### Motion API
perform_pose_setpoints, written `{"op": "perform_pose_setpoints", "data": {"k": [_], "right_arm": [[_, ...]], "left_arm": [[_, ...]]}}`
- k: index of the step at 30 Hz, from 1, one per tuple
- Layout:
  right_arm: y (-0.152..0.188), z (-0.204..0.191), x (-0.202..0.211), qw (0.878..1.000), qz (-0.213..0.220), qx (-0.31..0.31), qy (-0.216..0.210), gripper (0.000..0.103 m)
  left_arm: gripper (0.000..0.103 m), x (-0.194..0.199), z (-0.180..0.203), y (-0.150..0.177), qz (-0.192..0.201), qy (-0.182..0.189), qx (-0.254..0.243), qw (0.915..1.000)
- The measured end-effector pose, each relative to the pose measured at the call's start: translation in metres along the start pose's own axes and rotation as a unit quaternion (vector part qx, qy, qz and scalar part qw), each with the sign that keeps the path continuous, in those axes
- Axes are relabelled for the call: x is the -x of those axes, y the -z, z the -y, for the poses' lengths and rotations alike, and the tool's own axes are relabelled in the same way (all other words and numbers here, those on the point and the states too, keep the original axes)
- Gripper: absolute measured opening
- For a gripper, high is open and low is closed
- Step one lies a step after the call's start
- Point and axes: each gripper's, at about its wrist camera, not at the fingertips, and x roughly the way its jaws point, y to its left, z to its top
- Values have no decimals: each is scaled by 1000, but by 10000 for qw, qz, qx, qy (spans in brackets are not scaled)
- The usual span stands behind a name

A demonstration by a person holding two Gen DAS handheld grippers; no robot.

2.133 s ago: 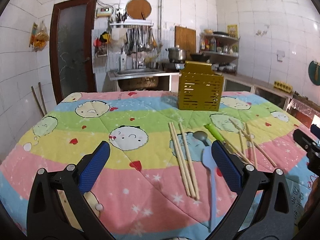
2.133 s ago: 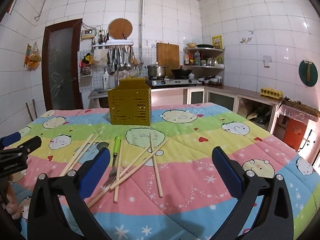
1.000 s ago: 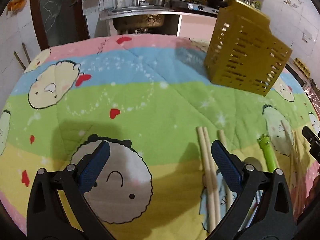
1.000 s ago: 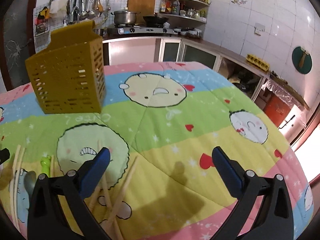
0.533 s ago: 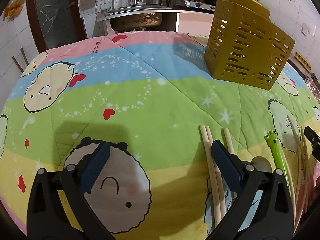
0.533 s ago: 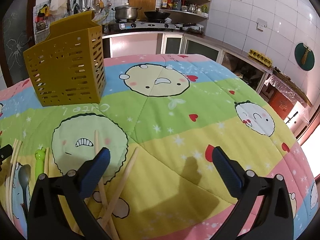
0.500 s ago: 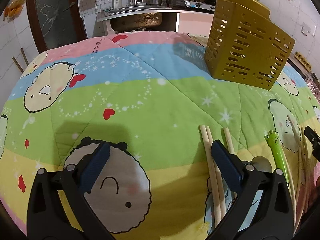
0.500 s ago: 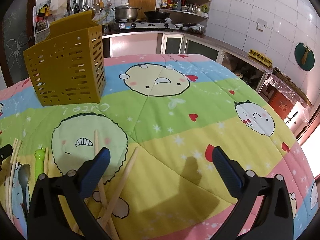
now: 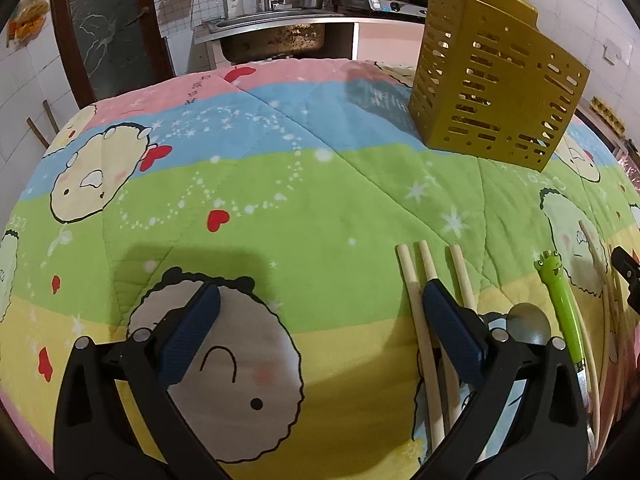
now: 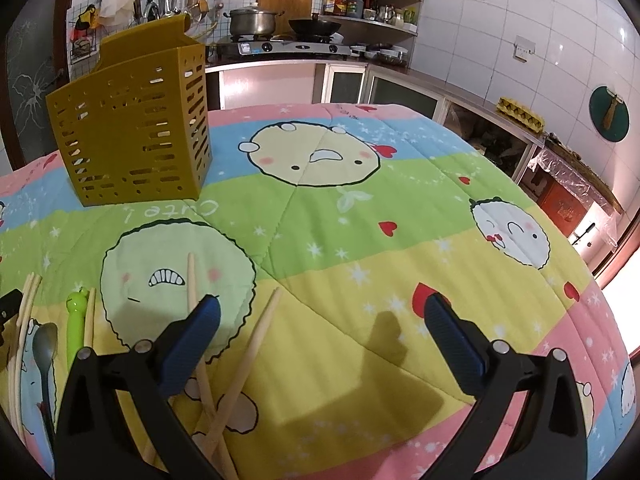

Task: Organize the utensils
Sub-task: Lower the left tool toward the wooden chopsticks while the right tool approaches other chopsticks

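A yellow slotted utensil holder stands upright on the quilt, also in the right wrist view. Three wooden chopsticks lie under my left gripper's right finger. A metal spoon and a green frog-handled fork lie to their right. My left gripper is open and empty, low over the quilt. My right gripper is open and empty; crossed chopsticks lie by its left finger. The spoon and the green handle show at far left.
The table is covered with a striped cartoon quilt. Behind it are a sink counter, a stove with a pot and shelves. The other gripper's tip shows at the right edge.
Both grippers have come down and forward from a high, level view to low over the quilt. In the last half second they barely moved. Nothing was picked up.
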Motion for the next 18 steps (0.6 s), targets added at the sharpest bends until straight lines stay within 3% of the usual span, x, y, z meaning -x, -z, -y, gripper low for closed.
{"op": "perform_pose_setpoints", "data": {"k": [10, 14, 18], "right_arm": [[-1, 0, -6, 9998, -142, 10, 112, 99], [-2, -1, -10, 9996, -277, -3, 21, 98], [-2, -6, -16, 9985, -529, 35, -111, 80]], "left_arm": [[97, -4, 6, -3, -104, 61, -27, 9999], [86, -4, 11, -4, -157, 83, -96, 9998], [70, 1, 18, -7, -272, 181, -183, 9993]]}}
